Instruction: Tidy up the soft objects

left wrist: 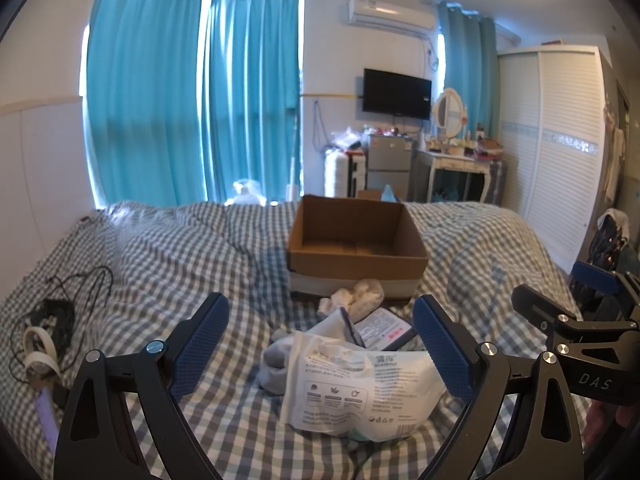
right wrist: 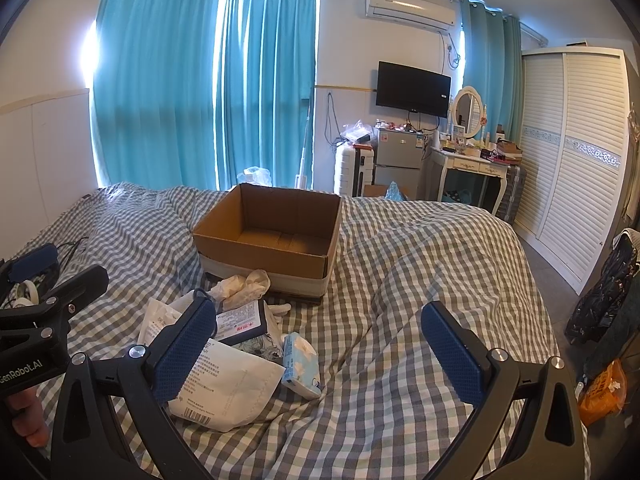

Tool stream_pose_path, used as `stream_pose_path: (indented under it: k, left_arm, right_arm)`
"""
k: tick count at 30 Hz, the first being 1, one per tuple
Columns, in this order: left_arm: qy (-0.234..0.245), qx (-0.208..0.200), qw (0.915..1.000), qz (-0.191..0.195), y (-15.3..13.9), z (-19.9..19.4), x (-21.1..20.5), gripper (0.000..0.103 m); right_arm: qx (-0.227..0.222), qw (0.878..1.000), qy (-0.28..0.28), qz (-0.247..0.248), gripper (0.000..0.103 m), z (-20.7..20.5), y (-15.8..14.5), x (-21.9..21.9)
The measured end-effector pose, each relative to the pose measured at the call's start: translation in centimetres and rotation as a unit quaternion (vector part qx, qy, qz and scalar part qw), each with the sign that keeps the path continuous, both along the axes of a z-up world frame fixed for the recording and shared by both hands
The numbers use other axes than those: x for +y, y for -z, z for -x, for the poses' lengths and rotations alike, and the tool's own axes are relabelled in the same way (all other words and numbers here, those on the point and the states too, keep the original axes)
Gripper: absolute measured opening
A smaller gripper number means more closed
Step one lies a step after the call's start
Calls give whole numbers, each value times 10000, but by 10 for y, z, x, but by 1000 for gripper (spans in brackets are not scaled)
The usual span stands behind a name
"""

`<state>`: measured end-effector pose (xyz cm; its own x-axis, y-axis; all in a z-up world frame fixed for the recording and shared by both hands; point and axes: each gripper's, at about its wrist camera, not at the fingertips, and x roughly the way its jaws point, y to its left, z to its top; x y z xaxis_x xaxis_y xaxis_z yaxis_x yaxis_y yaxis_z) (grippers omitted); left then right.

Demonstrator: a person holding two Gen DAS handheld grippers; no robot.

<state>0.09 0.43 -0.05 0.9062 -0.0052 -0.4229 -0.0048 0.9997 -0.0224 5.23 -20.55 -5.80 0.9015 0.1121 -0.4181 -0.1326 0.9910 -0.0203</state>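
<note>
An open, empty cardboard box (left wrist: 356,240) (right wrist: 276,232) sits on the checked bed. In front of it lies a pile of soft items: a white printed pouch (left wrist: 360,392) (right wrist: 228,384), grey socks (left wrist: 276,364), a crumpled cream cloth (left wrist: 360,296) (right wrist: 240,284), a dark-edged packet with a red label (left wrist: 384,328) (right wrist: 240,322) and a blue tissue pack (right wrist: 300,364). My left gripper (left wrist: 320,348) is open and empty, hovering over the pile with the pouch between its fingers. My right gripper (right wrist: 320,348) is open and empty, just right of the pile.
Black cables, a dark lace item and a tape roll (left wrist: 38,350) lie on the bed's left side. Beyond the bed stand a small fridge (right wrist: 398,156), a dressing table (right wrist: 472,164) and a white wardrobe (right wrist: 576,152). Bags (right wrist: 604,292) sit on the floor at right.
</note>
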Motion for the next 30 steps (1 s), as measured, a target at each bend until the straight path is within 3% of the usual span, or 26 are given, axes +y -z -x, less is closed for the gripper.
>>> stream_pose_path:
  k: [30]
  left_arm:
    - [2,1,10000,-2,-1,0,0,96]
  right_arm:
    - [15,10000,1,5,103,0,0,0]
